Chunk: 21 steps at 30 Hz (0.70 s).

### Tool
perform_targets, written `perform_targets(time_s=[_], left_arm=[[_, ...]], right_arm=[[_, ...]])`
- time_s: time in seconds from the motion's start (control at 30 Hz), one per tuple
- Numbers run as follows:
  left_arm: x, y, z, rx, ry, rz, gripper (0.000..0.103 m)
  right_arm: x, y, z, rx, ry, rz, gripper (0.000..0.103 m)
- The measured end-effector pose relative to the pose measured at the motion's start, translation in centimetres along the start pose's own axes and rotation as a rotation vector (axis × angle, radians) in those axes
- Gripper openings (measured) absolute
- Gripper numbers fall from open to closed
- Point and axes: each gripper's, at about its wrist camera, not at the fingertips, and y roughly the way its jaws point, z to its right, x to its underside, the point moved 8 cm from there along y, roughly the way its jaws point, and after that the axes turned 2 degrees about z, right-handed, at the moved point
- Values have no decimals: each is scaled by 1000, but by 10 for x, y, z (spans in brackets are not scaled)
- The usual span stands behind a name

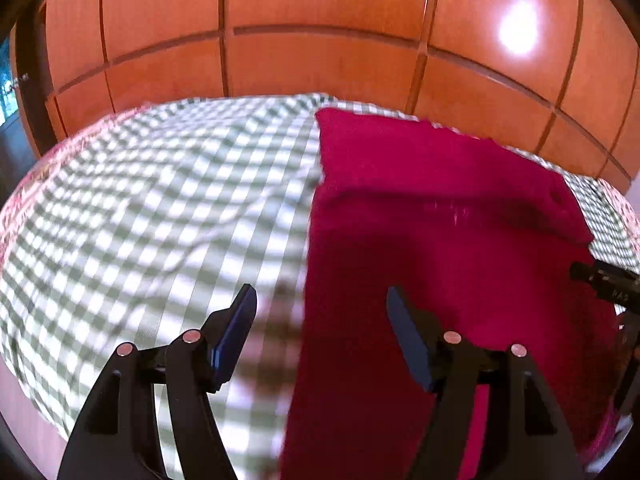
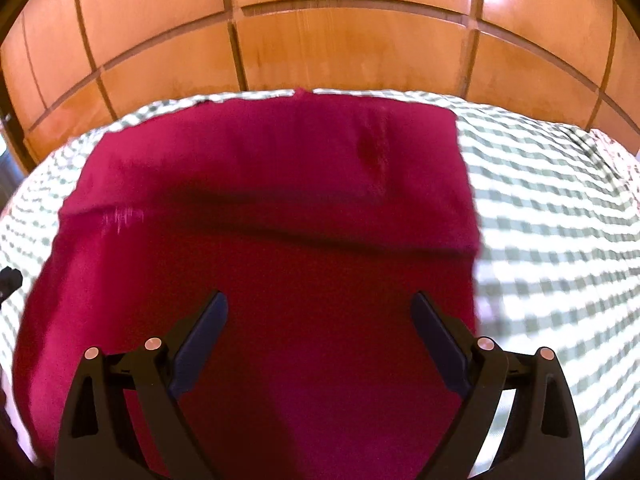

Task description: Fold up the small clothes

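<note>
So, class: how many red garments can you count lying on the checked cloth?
1. The red garment lies spread on the checked cloth, below the right gripper, with the left gripper over its left edge. Others could be outside the views.

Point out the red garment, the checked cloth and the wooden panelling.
red garment (image 2: 280, 184): right wrist view, upper folded layer.
checked cloth (image 1: 160, 200): left wrist view, bare area left of the garment.
wooden panelling (image 2: 340, 48): right wrist view, centre panel.

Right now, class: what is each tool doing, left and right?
Left tool: open, holding nothing.
Right tool: open, empty, above the red garment.
</note>
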Motion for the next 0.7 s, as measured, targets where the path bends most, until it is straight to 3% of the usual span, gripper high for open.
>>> perform_targets(time_s=[0.17,0.3,0.37,0.57,0.6,0.63,0.7], left_arm=[[39,-21,-16,95,-14,-58,66],[71,-41,-16,202,-25,-114,60],[89,-50,-13,244,-24,-155,54],[108,-57,-3,288,24,-226,12],[105,-61,-2,306,26,-221,11],[101,-63,-2,322,25,-214,10],[90,-76,-1,358,40,-187,10]], right_arm=[[33,-31,28,28,-3,-11,92],[78,-54,52,-10,65,-85,92],[98,-65,55,-48,85,-114,83],[143,-102,41,-180,119,-212,40],[150,-106,36,-206,113,-237,32],[157,-108,30,-225,92,-262,19],[160,-112,26,-244,74,-282,9]])
